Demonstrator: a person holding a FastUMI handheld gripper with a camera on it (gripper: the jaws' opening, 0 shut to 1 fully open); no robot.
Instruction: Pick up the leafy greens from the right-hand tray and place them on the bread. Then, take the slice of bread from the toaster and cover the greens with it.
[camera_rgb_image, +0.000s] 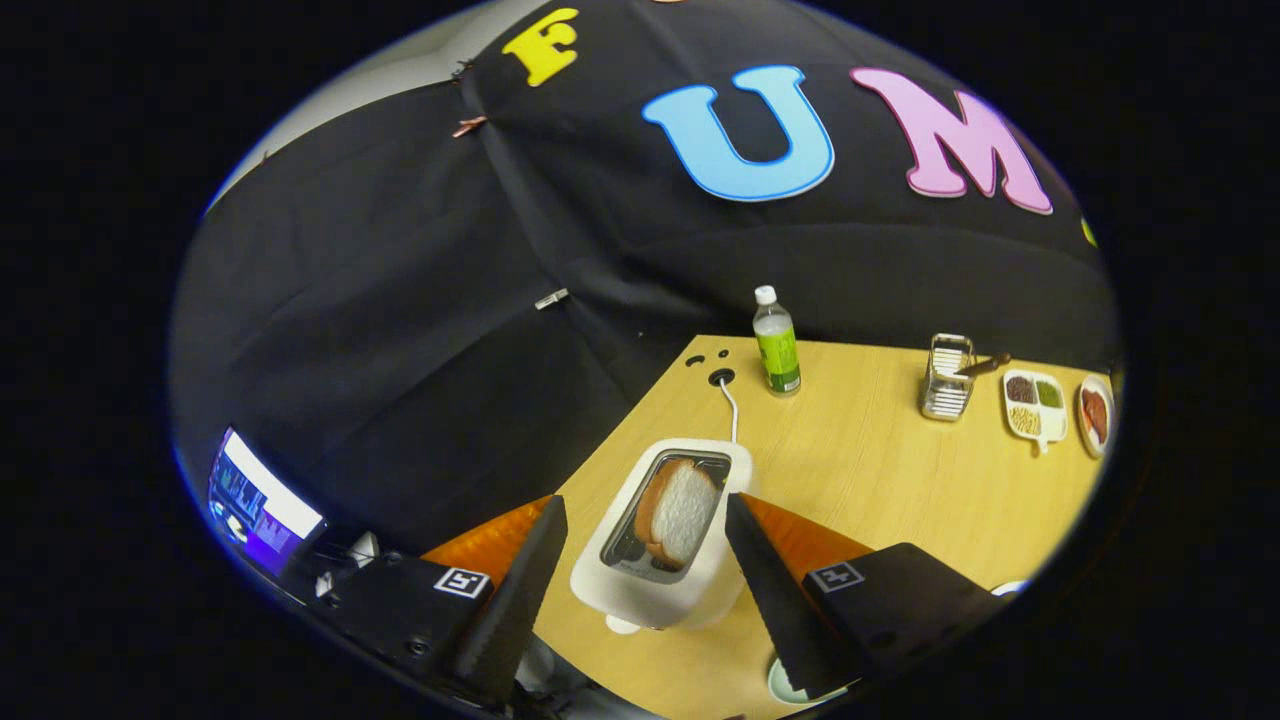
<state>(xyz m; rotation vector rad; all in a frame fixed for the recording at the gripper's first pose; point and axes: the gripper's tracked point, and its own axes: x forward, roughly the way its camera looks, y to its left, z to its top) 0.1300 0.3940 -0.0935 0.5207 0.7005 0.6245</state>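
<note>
A white toaster (650, 585) stands on the wooden table (860, 460) directly between my two fingers. A slice of bread (678, 512) with a brown crust stands upright in its slot, sticking out above the rim. My gripper (645, 515) hovers above the toaster, open, with one finger (520, 590) on each side of it and neither touching the bread. The slice sits just ahead of the fingertips.
A clear bottle (777, 342) with a green label stands beyond the toaster near the table's far edge. Further right are a metal rack (947, 378), a white divided tray (1035, 405) with small foods and a plate (1095, 415). A lit screen (258, 500) glows off the table's left.
</note>
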